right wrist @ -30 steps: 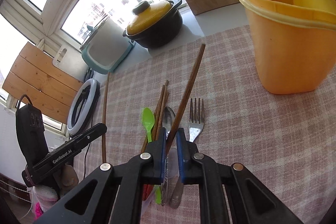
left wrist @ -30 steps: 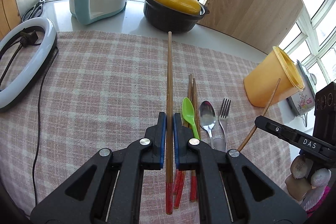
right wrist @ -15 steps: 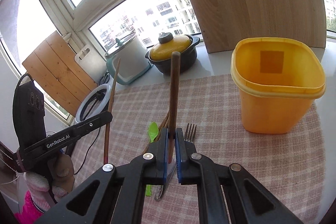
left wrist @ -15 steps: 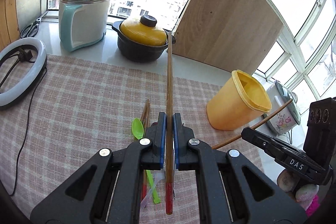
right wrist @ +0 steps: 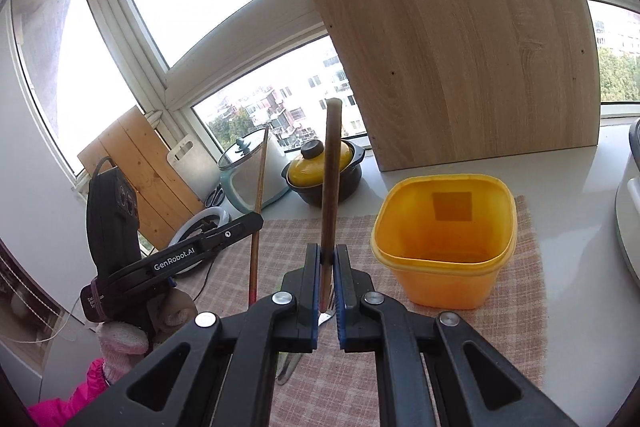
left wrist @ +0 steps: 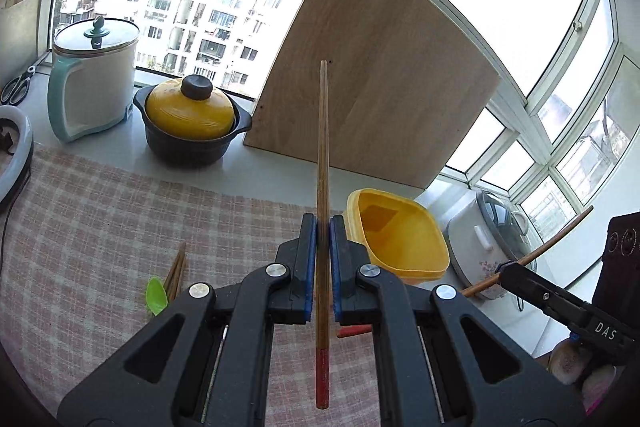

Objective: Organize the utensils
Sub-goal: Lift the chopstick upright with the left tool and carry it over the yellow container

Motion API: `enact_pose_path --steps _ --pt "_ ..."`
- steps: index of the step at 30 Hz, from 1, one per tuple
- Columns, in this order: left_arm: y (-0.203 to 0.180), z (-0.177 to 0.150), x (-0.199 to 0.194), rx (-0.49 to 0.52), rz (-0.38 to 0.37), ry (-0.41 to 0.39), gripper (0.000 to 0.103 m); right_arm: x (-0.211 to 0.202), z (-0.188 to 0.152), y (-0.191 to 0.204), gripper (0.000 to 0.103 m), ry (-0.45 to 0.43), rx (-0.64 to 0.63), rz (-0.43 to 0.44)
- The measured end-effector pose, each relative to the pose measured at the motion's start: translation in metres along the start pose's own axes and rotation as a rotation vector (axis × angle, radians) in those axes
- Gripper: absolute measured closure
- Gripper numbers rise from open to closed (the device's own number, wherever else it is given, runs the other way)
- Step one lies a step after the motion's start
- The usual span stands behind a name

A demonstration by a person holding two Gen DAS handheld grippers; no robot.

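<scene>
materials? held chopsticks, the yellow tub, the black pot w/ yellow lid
Chopsticks: look like wood or bamboo, brown with visible grain, red-painted ends, matte.
Yellow tub: likely plastic, thin rolled rim, slightly translucent walls, smooth.
Black pot: probably glazed ceramic; thick dark body, glossy highlight on the yellow lid. Enamelled metal possible.

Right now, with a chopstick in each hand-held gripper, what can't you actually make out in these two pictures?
- Left wrist view: the green spoon and the chopsticks on the cloth are mostly hidden by the left hand-held gripper.
- Right wrist view: the fork shows only in slivers behind the right hand-held gripper.
- Right wrist view: the yellow container's floor is hidden by its near wall.
- Both views: the person is cut off; only a gloved hand shows.
</scene>
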State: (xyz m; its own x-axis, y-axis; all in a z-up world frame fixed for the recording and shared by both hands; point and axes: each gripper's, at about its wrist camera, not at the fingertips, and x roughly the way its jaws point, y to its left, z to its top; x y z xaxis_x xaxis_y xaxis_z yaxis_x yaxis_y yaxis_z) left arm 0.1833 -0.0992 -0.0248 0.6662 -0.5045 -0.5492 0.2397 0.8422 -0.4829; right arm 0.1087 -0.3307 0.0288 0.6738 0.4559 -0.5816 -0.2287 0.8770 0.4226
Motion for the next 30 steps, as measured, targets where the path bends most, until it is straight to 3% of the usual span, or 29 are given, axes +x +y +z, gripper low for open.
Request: enact_pose_path --steps 14,18,30 --pt "-0.064 0.037 0.064 0.037 -0.045 -0.051 0.099 -0.039 0.044 -0.045 0.099 -0.129 0.015 -0.112" --pt "-0.074 0.04 0.084 0.048 -0.028 -0.065 0.099 -0.033 0.045 -0.06 0.099 -0.118 0.024 -0.155" --pt "-0.077 0.026 0.126 0.098 0.04 -0.048 0.099 -0.005 0.033 -0.09 0.099 -0.029 0.081 -0.17"
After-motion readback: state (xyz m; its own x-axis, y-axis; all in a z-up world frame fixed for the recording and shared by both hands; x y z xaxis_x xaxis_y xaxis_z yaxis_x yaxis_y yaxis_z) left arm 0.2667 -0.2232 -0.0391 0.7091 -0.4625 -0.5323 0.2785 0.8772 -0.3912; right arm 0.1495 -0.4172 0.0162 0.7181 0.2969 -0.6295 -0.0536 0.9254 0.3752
